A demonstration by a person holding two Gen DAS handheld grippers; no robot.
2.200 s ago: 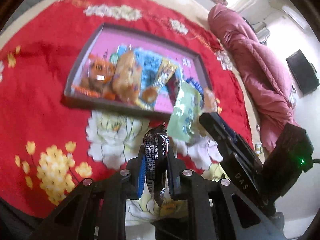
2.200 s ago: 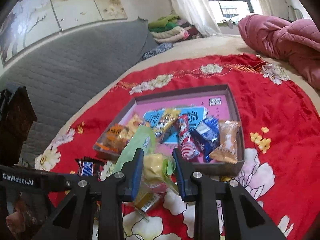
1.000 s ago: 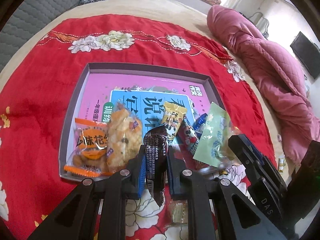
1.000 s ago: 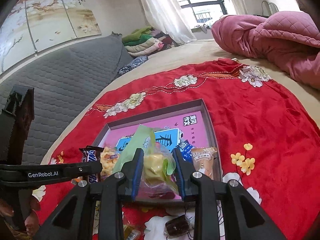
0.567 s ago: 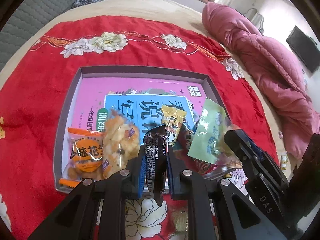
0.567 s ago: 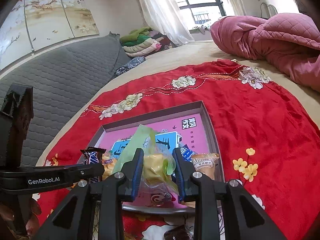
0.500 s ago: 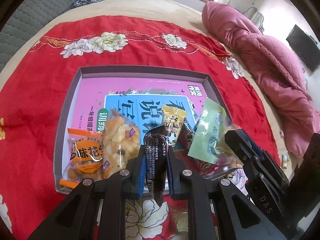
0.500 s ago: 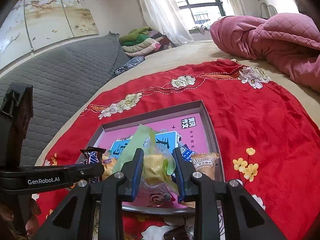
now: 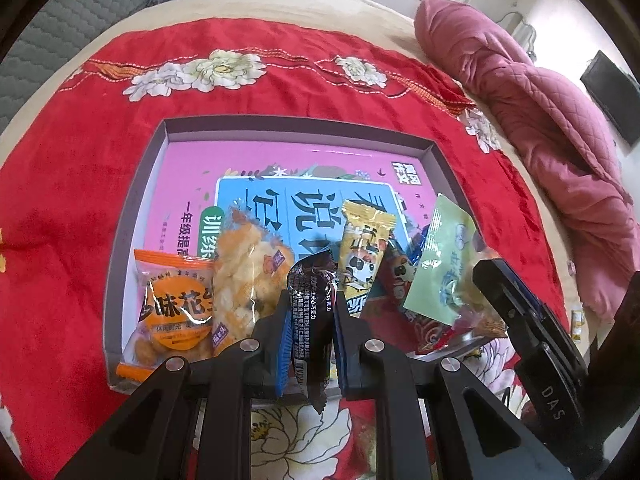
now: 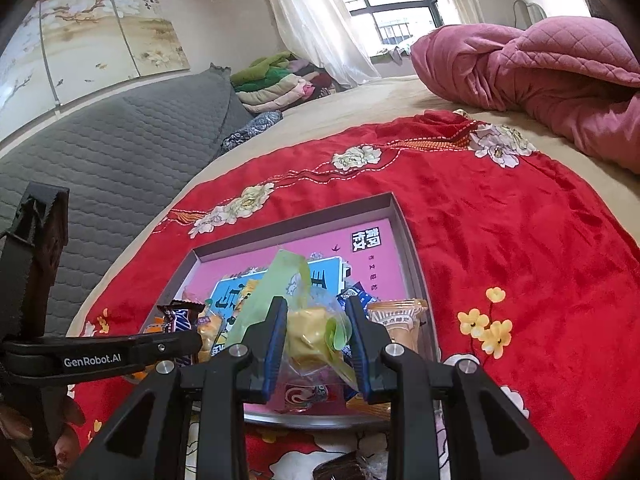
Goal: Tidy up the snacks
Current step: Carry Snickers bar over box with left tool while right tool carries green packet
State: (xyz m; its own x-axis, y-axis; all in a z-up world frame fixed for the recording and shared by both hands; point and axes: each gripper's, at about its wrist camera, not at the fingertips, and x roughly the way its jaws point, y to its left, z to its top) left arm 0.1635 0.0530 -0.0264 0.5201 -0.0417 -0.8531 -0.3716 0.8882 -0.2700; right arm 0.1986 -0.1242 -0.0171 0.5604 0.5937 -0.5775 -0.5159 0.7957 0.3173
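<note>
Holding both snacks over the tray's near edge: my left gripper clenches the dark chocolate wrapper, long axis toward twelve o'clock; right gripper grasps the green-topped packet. Tray lies at twelve.

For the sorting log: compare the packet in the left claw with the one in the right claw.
The dark chocolate wrapper is opaque, flat and slim; the pale green packet is partly clear, showing yellow pieces, and bulkier. The left claw closes narrower than the right claw. Both are gripped above the tray.

both wrist views close above (steeper left) one shared tray
</note>
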